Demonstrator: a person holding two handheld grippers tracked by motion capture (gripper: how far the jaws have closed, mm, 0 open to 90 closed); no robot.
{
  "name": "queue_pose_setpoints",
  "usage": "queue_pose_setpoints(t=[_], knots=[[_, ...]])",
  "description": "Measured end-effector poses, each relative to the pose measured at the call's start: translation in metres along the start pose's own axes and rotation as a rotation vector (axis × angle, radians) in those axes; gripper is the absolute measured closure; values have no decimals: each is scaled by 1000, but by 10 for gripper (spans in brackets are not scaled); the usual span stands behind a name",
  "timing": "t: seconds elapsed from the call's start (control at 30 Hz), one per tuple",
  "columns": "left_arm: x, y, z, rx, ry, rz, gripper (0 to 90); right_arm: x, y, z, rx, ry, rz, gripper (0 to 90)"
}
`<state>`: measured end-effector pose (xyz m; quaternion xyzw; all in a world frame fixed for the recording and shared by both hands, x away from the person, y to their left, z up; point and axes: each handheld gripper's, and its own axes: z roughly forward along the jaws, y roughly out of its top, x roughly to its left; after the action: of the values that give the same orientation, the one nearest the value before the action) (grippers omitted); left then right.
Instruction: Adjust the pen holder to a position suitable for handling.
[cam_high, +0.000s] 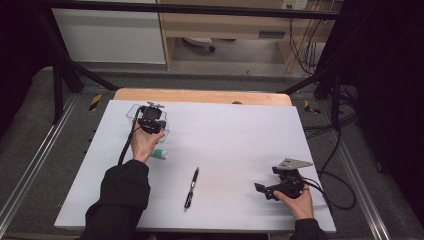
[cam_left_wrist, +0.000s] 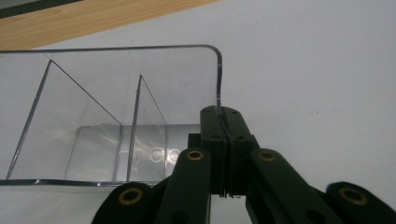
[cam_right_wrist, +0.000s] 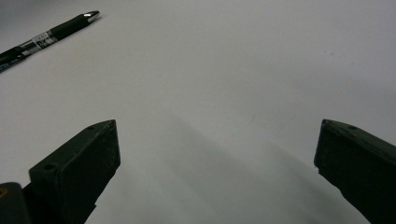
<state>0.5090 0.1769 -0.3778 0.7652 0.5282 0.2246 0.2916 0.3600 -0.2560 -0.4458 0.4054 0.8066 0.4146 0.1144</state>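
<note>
A clear plastic divided box (cam_left_wrist: 116, 107) stands at the far left of the white table top (cam_high: 235, 135); in the high view the clear box (cam_high: 134, 112) is faint. My left gripper (cam_left_wrist: 226, 117) is shut on the box's right wall, which runs up between the two pads. In the high view the left gripper (cam_high: 151, 119) sits over that box. My right gripper (cam_right_wrist: 217, 140) rests open at the near right with nothing between its fingers; the high view shows the right gripper (cam_high: 262, 189) pointing left. A black pen (cam_high: 191, 187) lies in the near middle, and the pen (cam_right_wrist: 46, 35) lies ahead of the right gripper.
A small white and green object (cam_high: 161, 154) lies beside the left hand. A strip of bare wood (cam_high: 200, 95) runs along the table's far edge. Cables (cam_high: 335, 195) trail off the right side. A dark metal frame (cam_high: 65, 65) surrounds the table.
</note>
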Motion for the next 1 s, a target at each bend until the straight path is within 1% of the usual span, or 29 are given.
queue_pose_setpoints(t=[0.07,0.2,0.33,0.37,0.47,0.53,0.67,0.7,0.73,0.77,0.8,0.83,0.87,0.93,0.97,1.0], knots=[[0,0,-1,-5,-2,1,883,0,0,0,0,0,0,10],[0,0,-5,-17,-27,-8,883,0,0,0,-3,0,0,10],[-1,0,-10,-27,-55,-4,884,0,0,0,-2,-1,-4,10],[-1,0,-10,-27,-55,-4,884,0,0,0,-2,-1,-4,10],[-5,-1,-15,-43,-69,19,884,0,0,0,-1,-1,-3,10],[-7,-1,-17,-49,-74,25,884,0,0,0,2,-2,-5,10],[-18,-1,-29,-73,-112,51,884,0,0,0,2,0,-4,10],[-18,-1,-29,-73,-112,51,884,0,0,0,3,-1,-3,10],[-27,-3,-34,-92,-127,62,884,0,0,0,4,-1,-4,10],[-27,-3,-34,-92,-127,62,885,0,0,0,4,-1,-6,10],[-35,-6,-38,-103,-151,67,885,0,0,0,5,-1,-6,10],[-40,-7,-39,-112,-162,72,884,0,0,0,6,-1,-5,10],[-45,-9,-41,-110,-175,70,884,0,0,0,6,-1,-6,10],[-54,-11,-42,-111,-189,78,884,0,0,0,5,-2,-4,10],[-54,-11,-42,-111,-189,78,884,0,0,0,5,-1,-5,10],[-62,-12,-42,-113,-199,86,884,0,0,0,4,-1,-4,10]])
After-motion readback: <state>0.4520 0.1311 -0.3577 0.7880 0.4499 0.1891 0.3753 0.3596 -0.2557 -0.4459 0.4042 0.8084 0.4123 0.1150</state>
